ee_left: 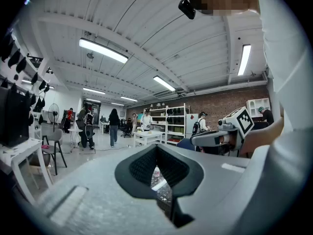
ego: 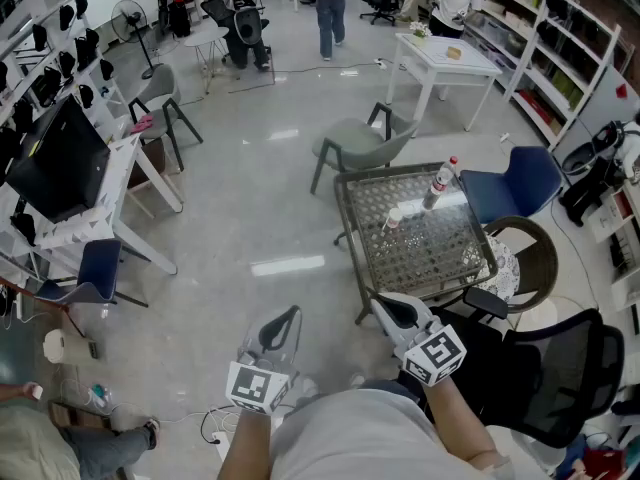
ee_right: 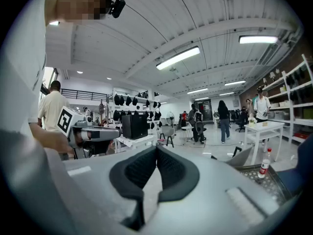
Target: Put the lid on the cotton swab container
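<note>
Head view | swab container (ego: 393, 218) on table (ego: 425, 258) | axis prob vert

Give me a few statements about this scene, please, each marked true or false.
1. Both grippers are shut and empty. True: the left gripper and right gripper have their jaws together with nothing between them.
2. The bottle lies on the floor. False: the bottle stands on the mesh-topped table.
3. The left gripper touches the container on the table. False: the small white container sits on the table apart from both grippers, which are held near the person's body.
4. A blue chair stands beside the table. True.
</note>
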A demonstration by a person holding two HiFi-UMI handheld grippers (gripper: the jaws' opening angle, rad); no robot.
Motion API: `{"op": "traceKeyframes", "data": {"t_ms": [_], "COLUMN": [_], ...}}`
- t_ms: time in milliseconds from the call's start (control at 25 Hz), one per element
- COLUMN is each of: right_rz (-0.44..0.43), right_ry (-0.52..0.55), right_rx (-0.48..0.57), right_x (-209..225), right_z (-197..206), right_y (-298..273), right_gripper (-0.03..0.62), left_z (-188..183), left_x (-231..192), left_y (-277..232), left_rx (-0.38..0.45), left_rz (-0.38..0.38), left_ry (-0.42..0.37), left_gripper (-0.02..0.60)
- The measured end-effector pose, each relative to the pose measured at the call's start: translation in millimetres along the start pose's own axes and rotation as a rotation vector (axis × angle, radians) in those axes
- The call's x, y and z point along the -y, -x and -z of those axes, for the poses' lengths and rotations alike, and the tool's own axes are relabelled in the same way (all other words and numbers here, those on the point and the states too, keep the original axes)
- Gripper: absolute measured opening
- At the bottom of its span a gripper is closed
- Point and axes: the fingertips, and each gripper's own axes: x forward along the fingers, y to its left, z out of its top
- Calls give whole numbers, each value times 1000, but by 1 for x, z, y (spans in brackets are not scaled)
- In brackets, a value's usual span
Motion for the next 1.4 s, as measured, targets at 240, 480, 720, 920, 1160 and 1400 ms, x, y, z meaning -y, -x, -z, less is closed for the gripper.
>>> {"op": "traceKeyframes", "data": {"t_ms": [240,480,720,920,1160,1400], "right_rz": [8,47,104,113,97,90], "right_ry": [0,-36,-95,-110,-151,-160], "right_rx": [-13,-9,2,-32,-30,-25], "right_x": [-8,-12,-16,-19,2,50], "right_z": [2,6,11,23,30,24], "right_y": [-3,-11,-21,-32,-56,-90], "right_gripper": [5,5,5,5,5,5], "left_z": [6,8,17,25,34,38], "left_x": [-5,-20,-40,-54,-72,-93], "left_y": [6,13,25,26,6,-44], "left_rx": [-10,-16,-16,-25,-54,-76], "left_rz": [6,19,43,54,35,34], "left_ry": [18,20,28,35,45,40], "left_gripper": [8,8,8,8,8,8]}}
